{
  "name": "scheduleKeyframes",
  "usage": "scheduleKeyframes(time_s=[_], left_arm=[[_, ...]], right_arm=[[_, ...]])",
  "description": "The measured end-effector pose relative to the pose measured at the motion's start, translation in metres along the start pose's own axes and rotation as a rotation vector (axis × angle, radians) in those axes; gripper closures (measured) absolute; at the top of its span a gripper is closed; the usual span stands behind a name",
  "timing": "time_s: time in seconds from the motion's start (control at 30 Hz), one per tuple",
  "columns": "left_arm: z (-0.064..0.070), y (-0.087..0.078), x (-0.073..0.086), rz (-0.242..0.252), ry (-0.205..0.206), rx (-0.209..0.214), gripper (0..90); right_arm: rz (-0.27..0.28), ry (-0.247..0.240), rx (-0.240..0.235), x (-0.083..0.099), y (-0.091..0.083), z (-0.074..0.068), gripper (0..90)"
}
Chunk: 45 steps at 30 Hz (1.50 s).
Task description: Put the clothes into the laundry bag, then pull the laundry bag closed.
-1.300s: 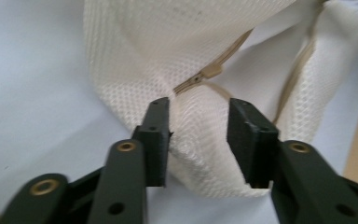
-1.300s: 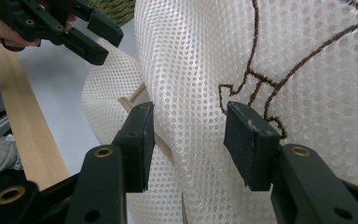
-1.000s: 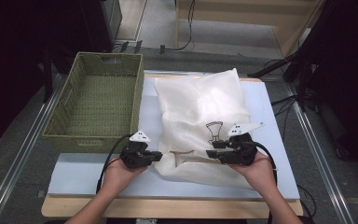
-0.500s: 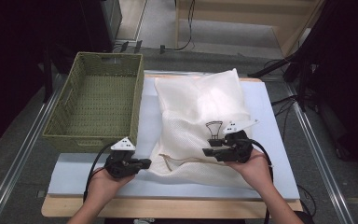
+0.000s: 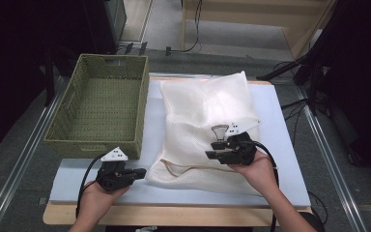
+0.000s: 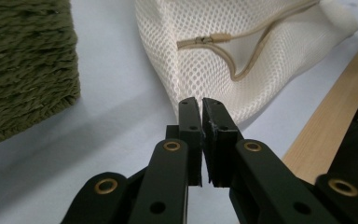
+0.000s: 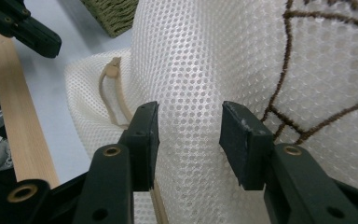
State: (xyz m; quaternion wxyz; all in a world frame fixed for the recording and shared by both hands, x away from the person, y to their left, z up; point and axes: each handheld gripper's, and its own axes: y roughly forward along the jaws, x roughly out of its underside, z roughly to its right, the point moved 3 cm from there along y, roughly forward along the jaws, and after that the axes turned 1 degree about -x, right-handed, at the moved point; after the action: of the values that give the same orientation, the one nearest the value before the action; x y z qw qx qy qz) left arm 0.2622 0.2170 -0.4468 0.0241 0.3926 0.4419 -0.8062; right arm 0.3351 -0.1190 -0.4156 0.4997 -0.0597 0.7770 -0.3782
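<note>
Centre of the table (image 5: 280,125): the mesh laundry bag (image 5: 207,111) lies flat. Your right hand-held gripper (image 5: 217,154) gapes over its netting, empty; close it squarely. Lower left, your left hand-held gripper (image 5: 142,172) is closed, empty.

This looks like a lab or test room: a counter (image 5: 280,145) with a pale sheet stands between metal rails (image 5: 21,159) on a grey floor (image 5: 14,193), with cables (image 5: 294,108) and dark stands around.
</note>
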Motion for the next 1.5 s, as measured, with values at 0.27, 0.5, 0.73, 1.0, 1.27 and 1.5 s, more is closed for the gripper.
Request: scheduleKeyframes(time_s=[0.27,0.5,0.73,1.0,1.27,1.5], left_arm=[[0.002,-0.006,-0.008,0.015,0.021,0.001,76.1],[0.003,-0.008,-0.012,0.028,0.030,0.015,70.2],[0.003,-0.007,-0.019,0.051,0.058,0.043,54.8],[0.002,-0.005,-0.025,0.047,0.049,0.035,45.9],[-0.002,-0.005,-0.027,0.041,0.046,0.020,44.8],[-0.004,-0.005,-0.028,0.043,0.050,0.020,45.0]], right_arm=[[0.010,0.016,-0.015,-0.003,-0.001,-0.005,59.5],[0.002,-0.031,-0.050,-0.012,0.007,-0.022,57.0],[-0.013,-0.054,-0.067,-0.020,0.019,-0.032,57.0],[-0.033,-0.045,-0.075,-0.025,0.036,-0.038,56.8],[-0.048,-0.033,-0.108,-0.031,0.046,-0.043,50.4],[-0.014,-0.054,-0.103,-0.037,0.051,-0.044,48.0]])
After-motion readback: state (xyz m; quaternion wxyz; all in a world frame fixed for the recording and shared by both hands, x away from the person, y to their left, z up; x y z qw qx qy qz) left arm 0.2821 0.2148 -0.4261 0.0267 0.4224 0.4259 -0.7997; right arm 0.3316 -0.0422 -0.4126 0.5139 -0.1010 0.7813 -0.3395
